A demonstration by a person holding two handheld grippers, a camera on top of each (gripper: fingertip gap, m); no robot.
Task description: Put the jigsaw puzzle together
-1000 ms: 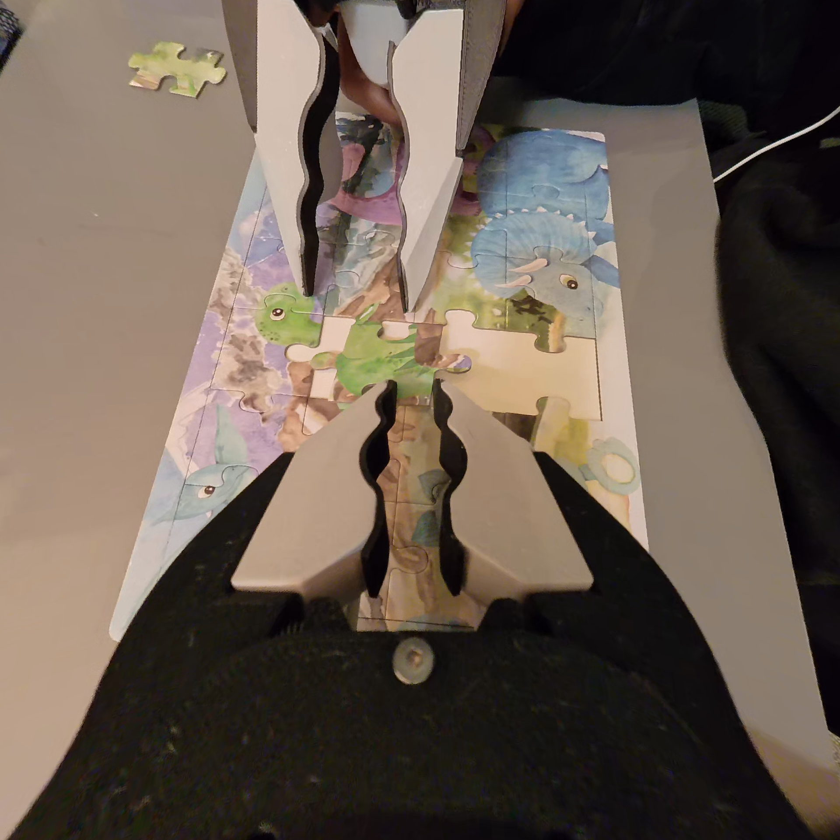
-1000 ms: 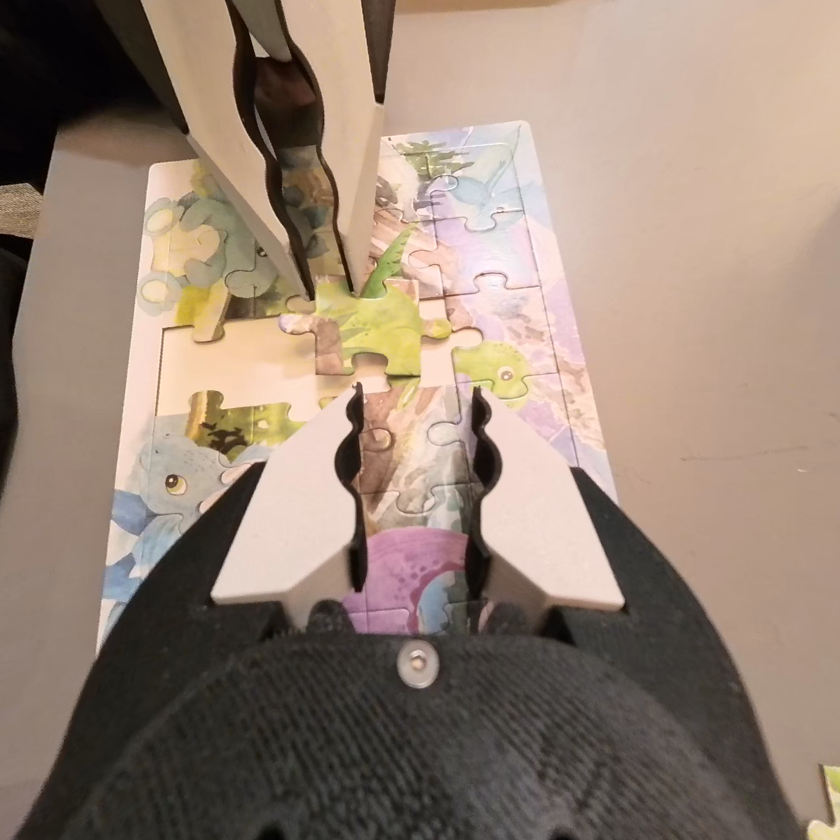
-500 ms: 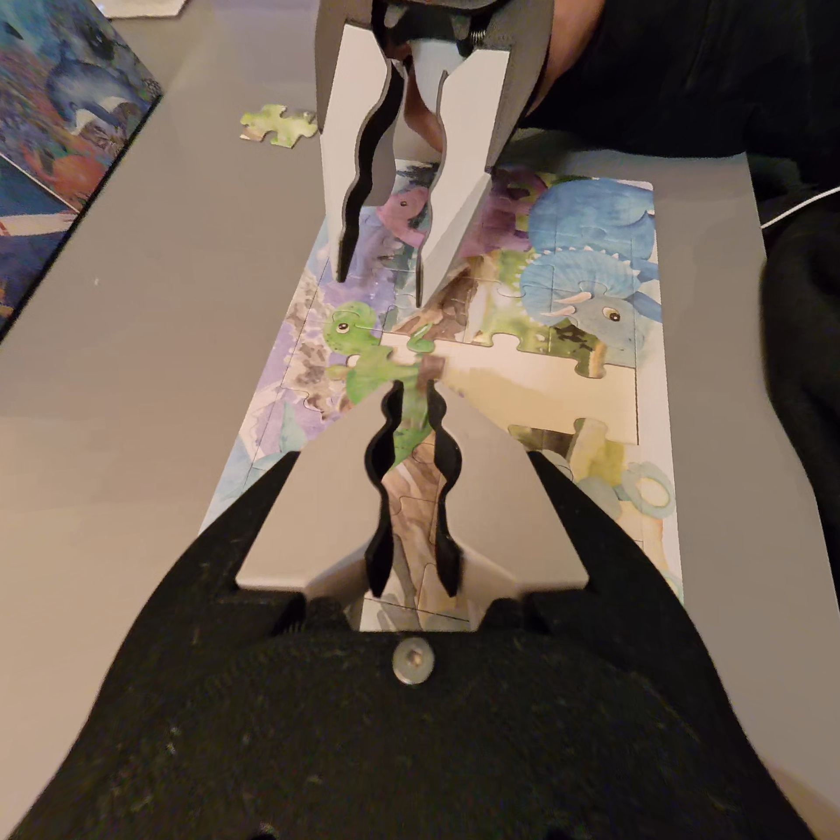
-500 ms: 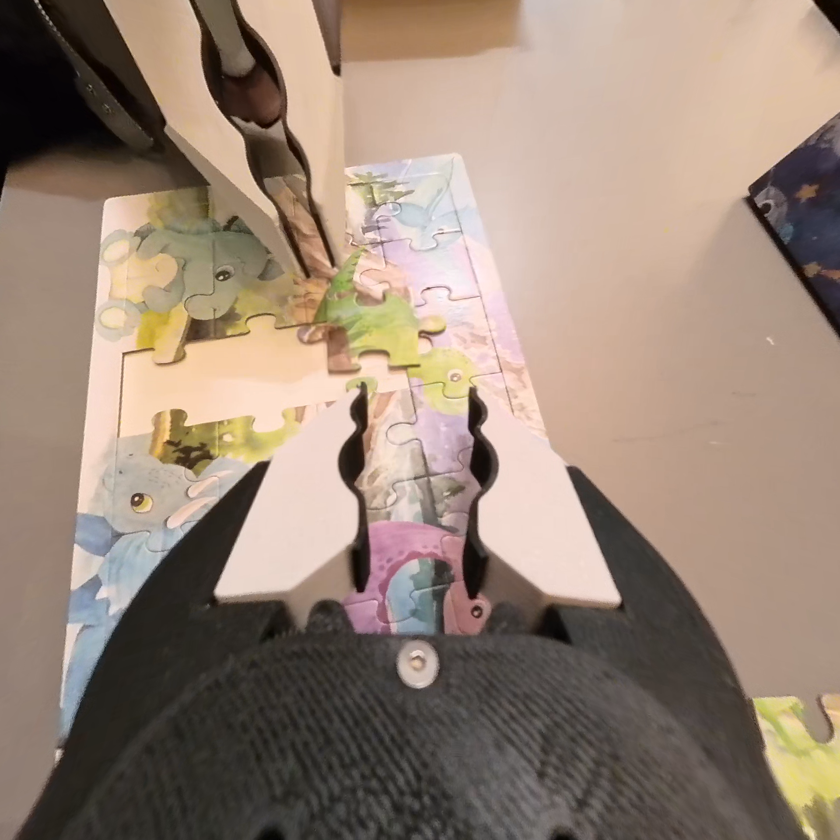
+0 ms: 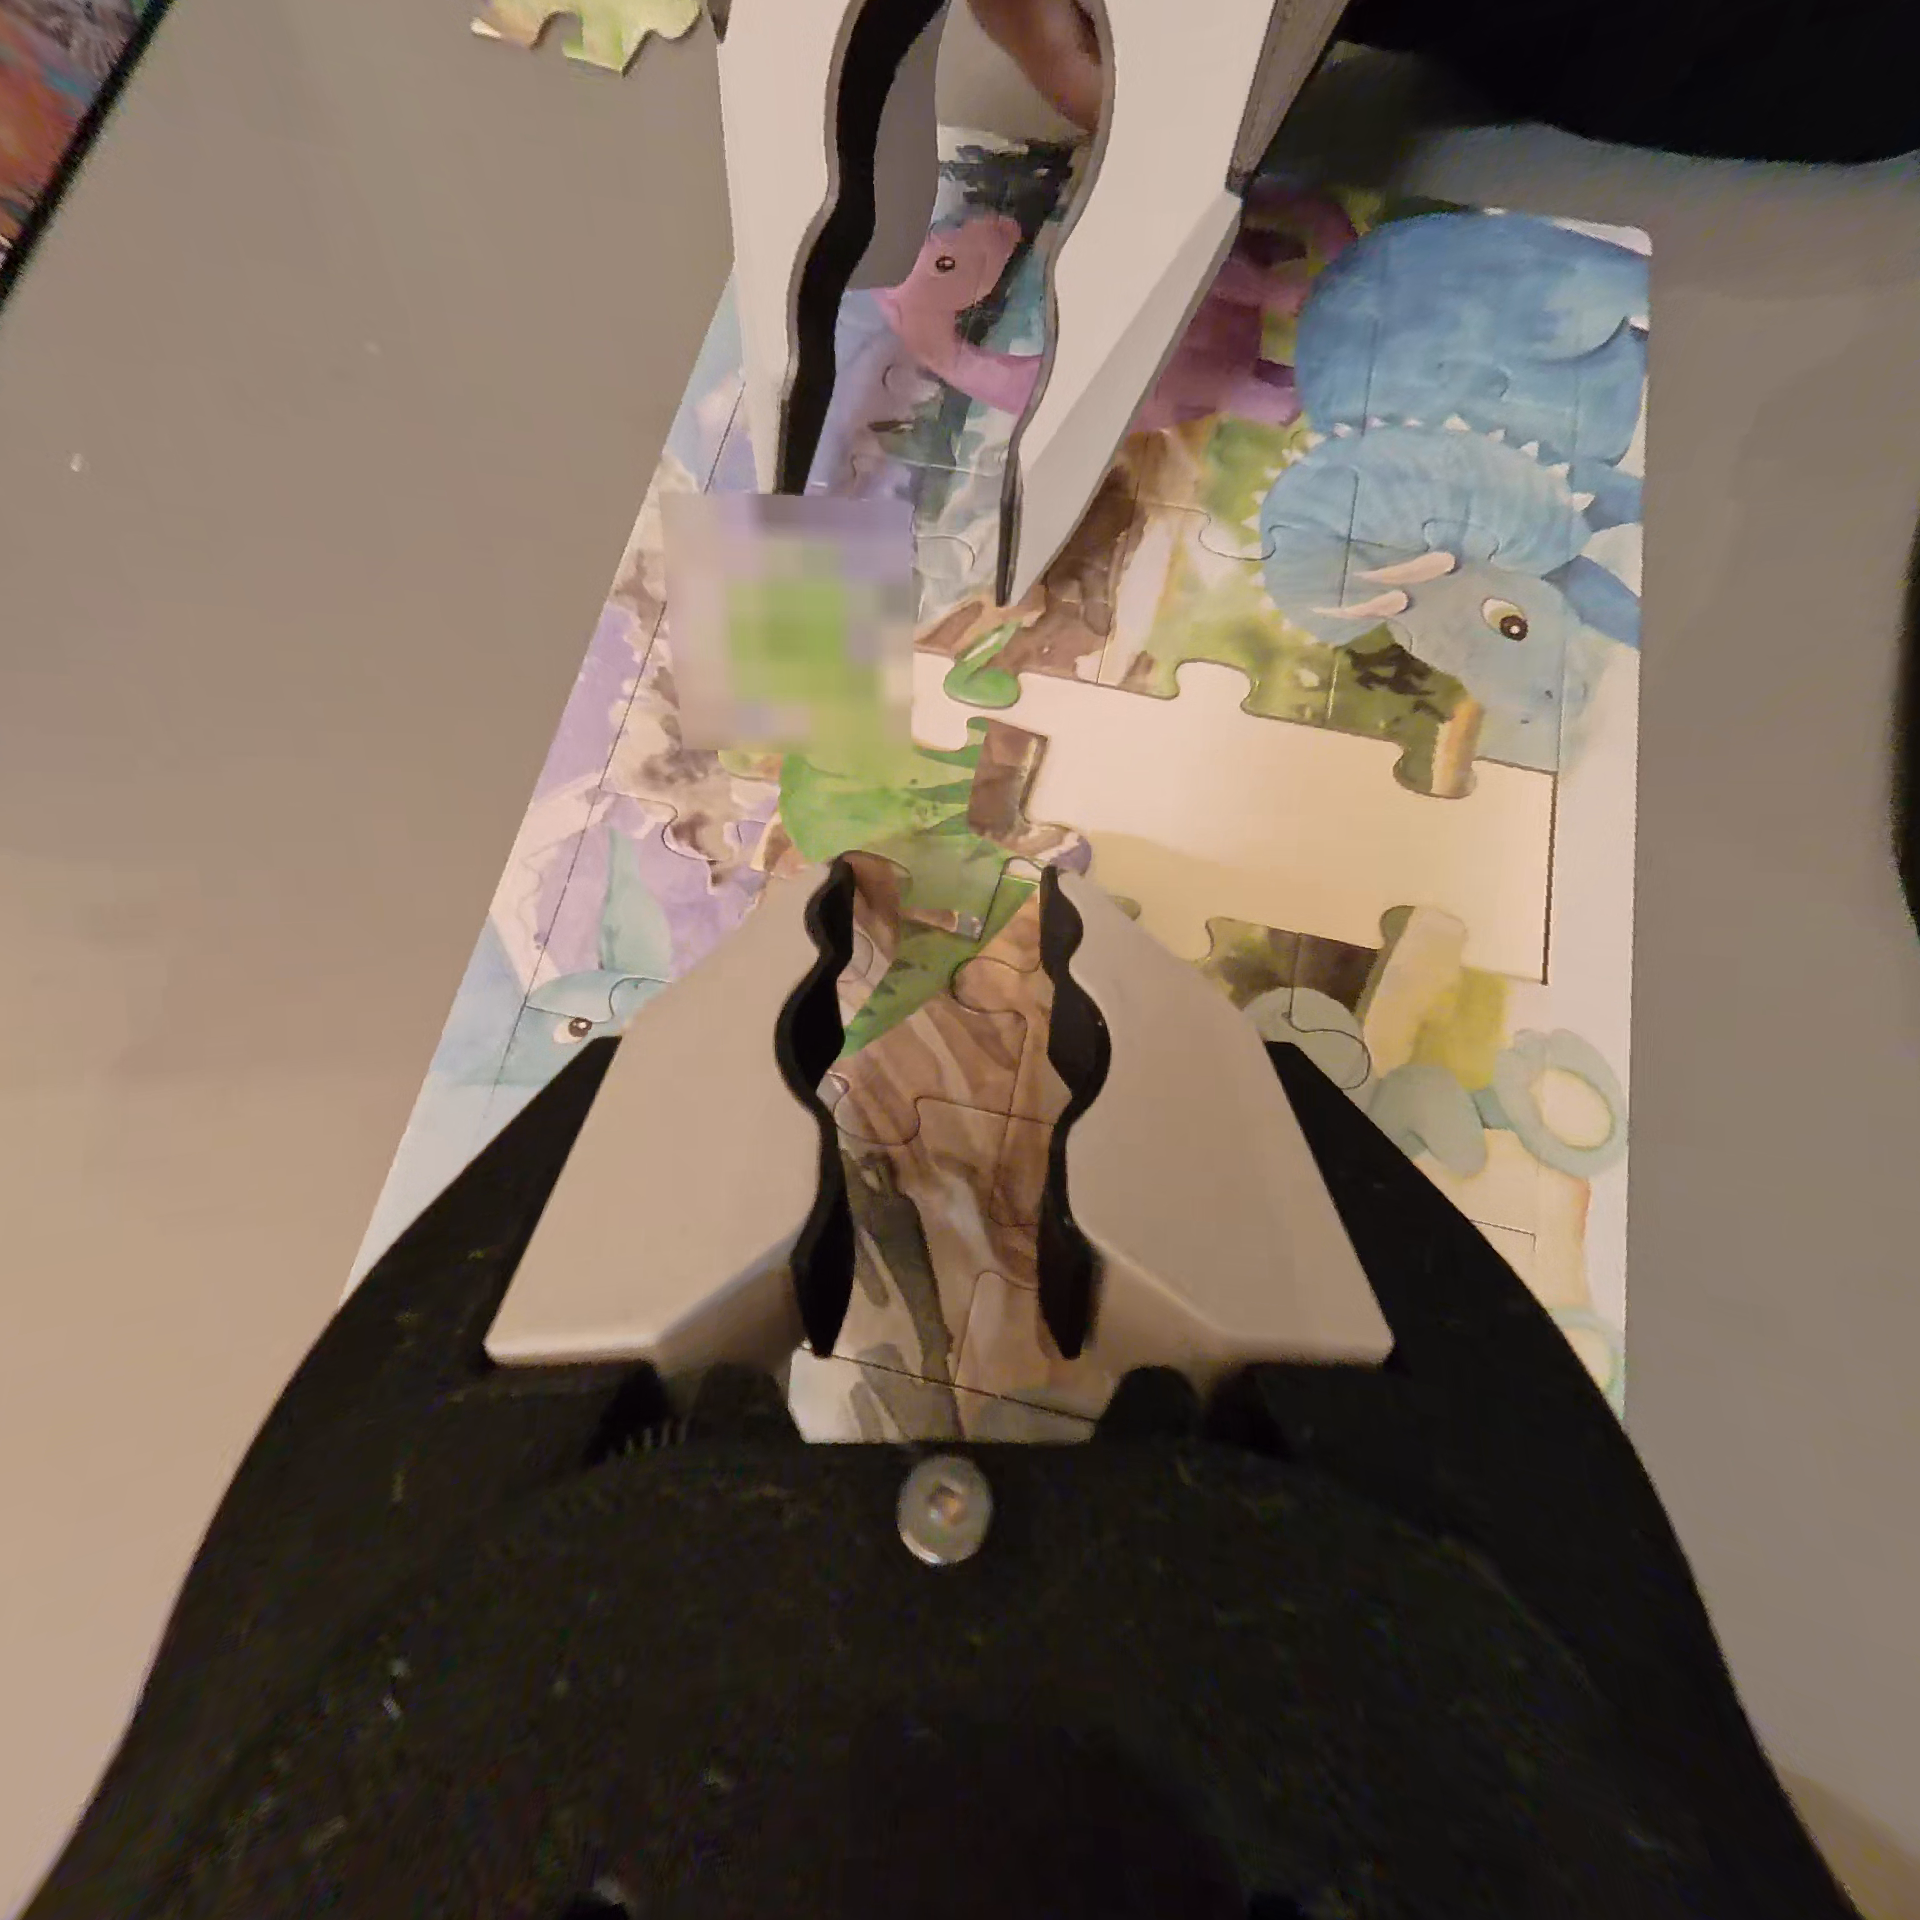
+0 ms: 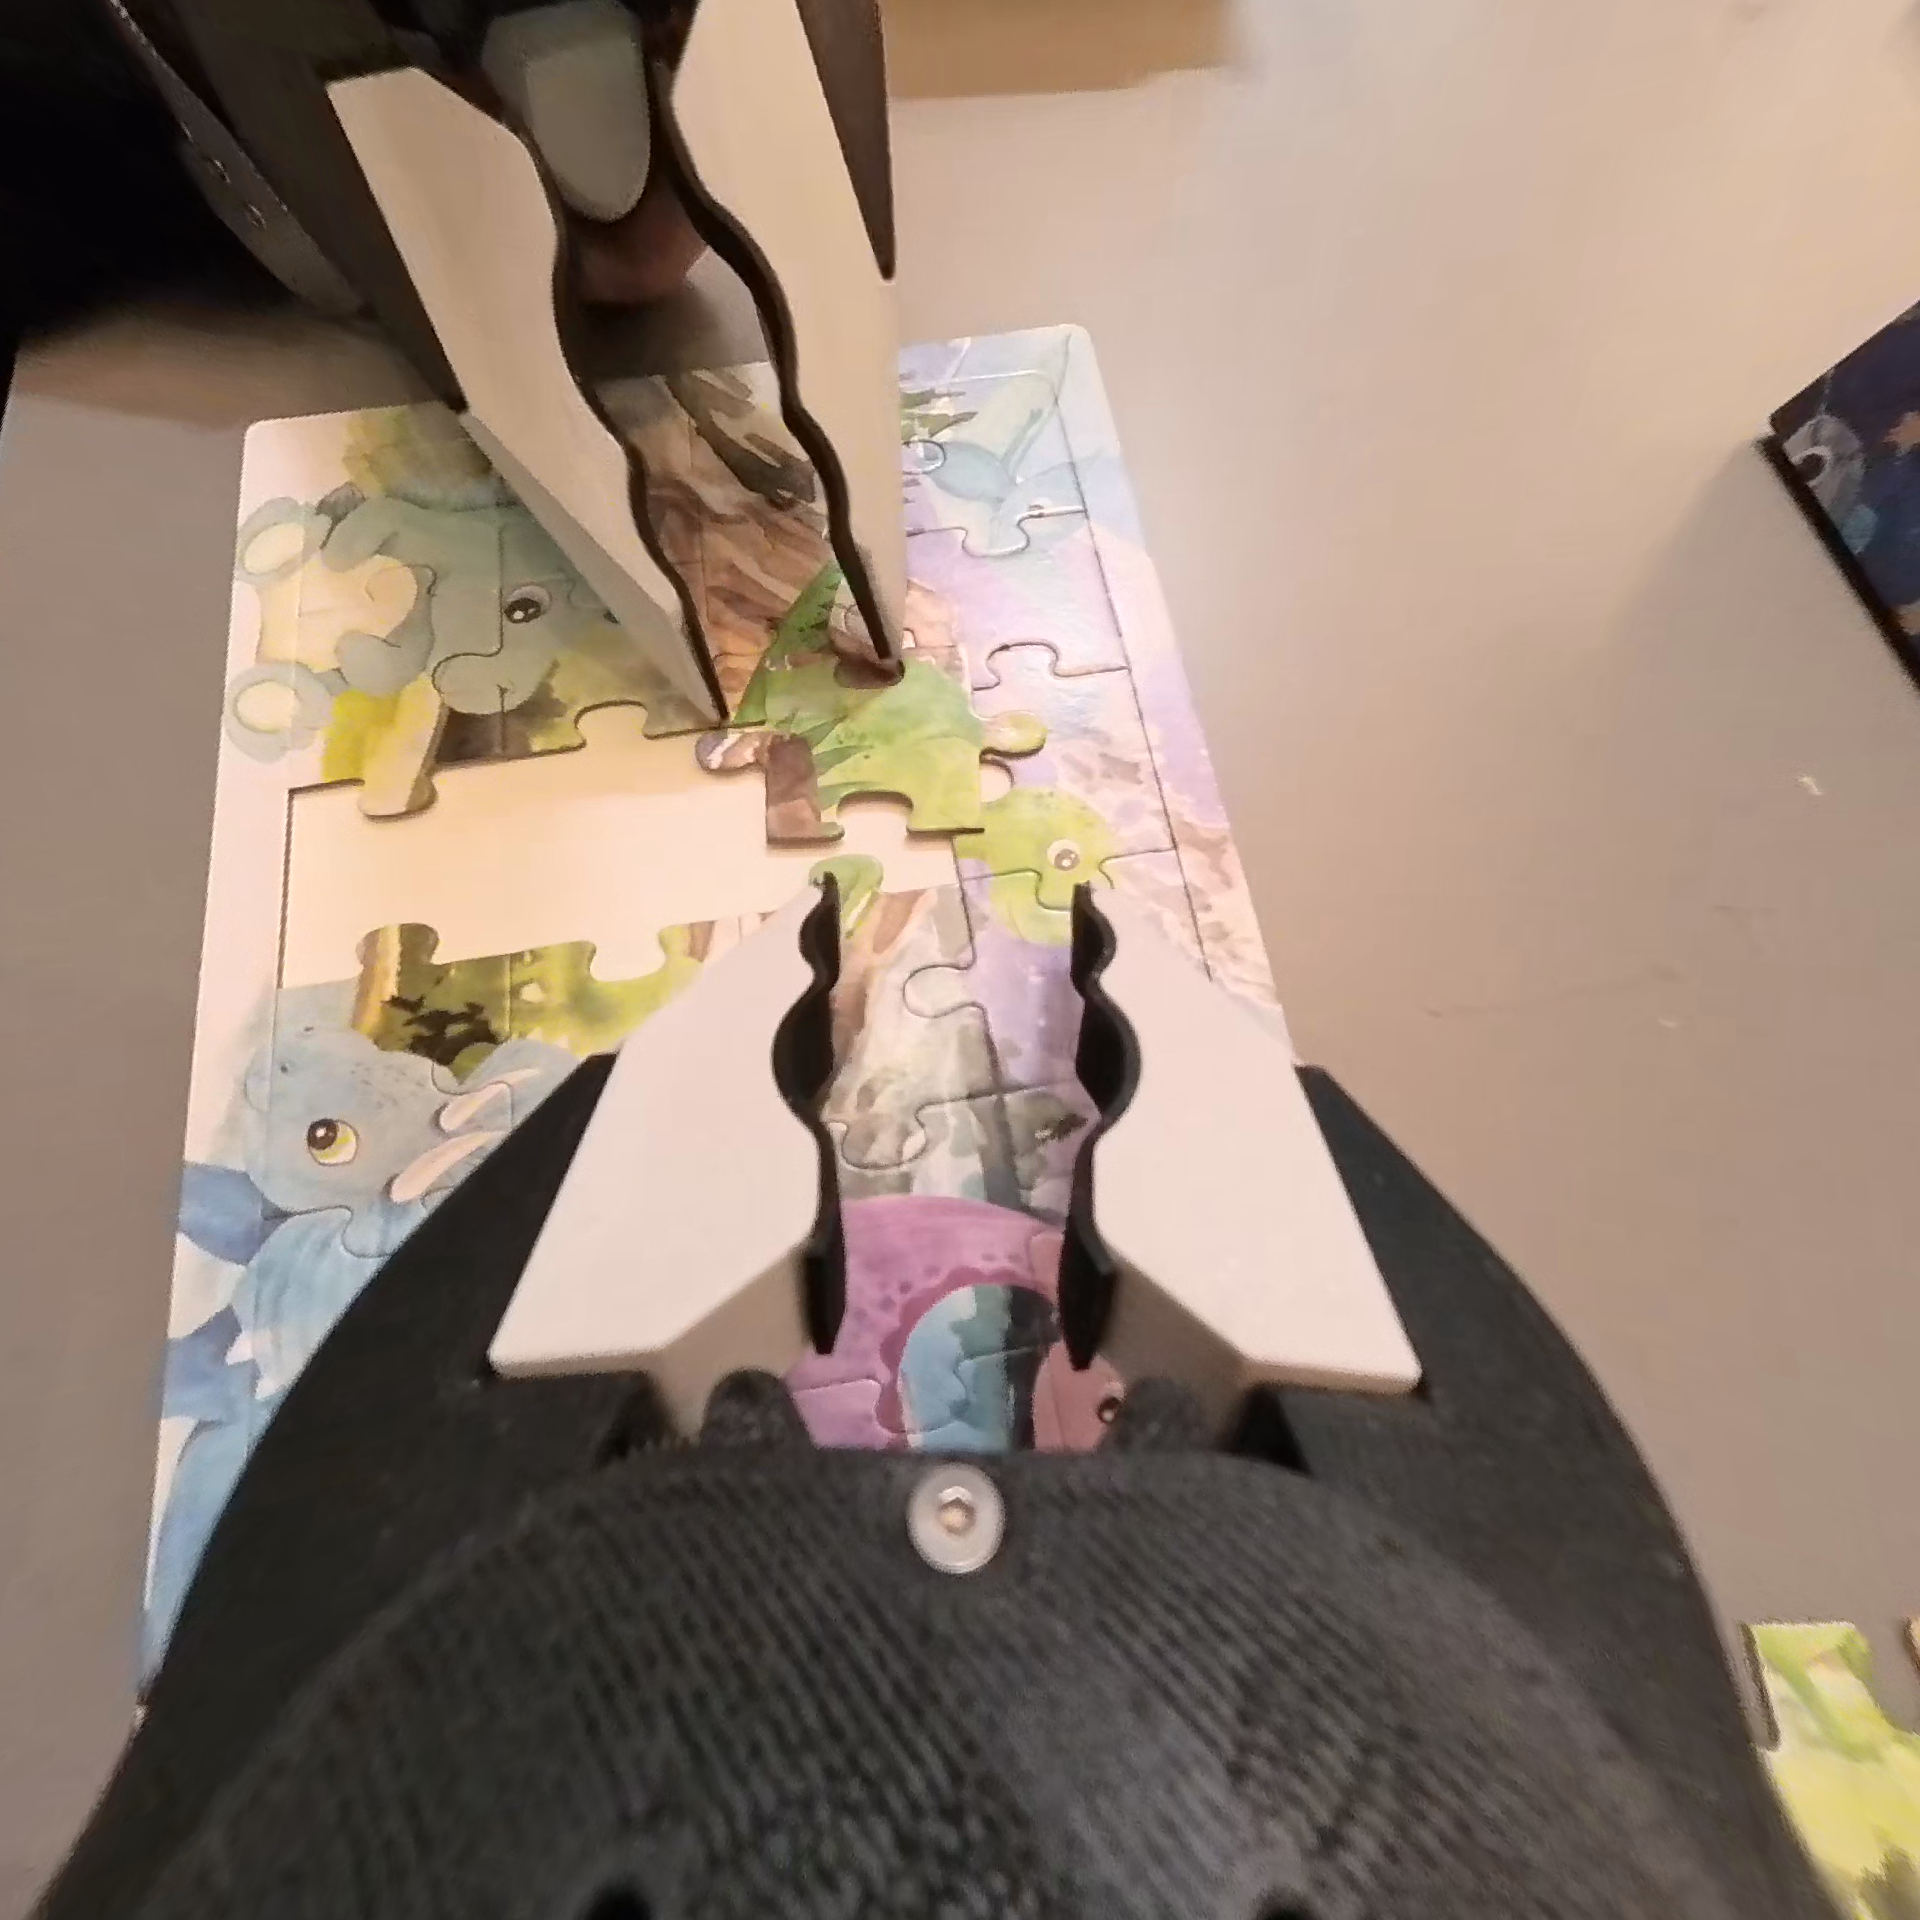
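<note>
The dinosaur jigsaw (image 5: pixel 1455 499) lies in a white tray (image 6: pixel 265 457) on the grey table, with a bare row across its middle (image 5: pixel 1299 821). A green dinosaur-body piece (image 5: pixel 894 800) lies slightly askew at the end of that row, next to the green head (image 6: pixel 1049 847). My left gripper (image 5: pixel 948 873) is open, and its fingertips (image 6: pixel 883 665) touch the piece's edge from above. My right gripper (image 6: pixel 954 888) is open and empty just across the piece; it also shows in the left wrist view (image 5: pixel 902 540).
A loose green piece (image 5: pixel 582 26) lies on the table beyond the tray; it also shows in the right wrist view (image 6: pixel 1839 1766). A dark picture board (image 6: pixel 1860 499) sits at the table's edge. Dark cloth (image 5: pixel 1662 73) lies beside the tray. Left tips to right tips: about 6 cm. From the right gripper's tips to the dinosaur jigsaw (image 5: pixel 1455 499) is close to 11 cm.
My left gripper's jaws have widened. The green piece has slid toward the green head, to the end of the bare row. Both grippers have come lower and closer.
</note>
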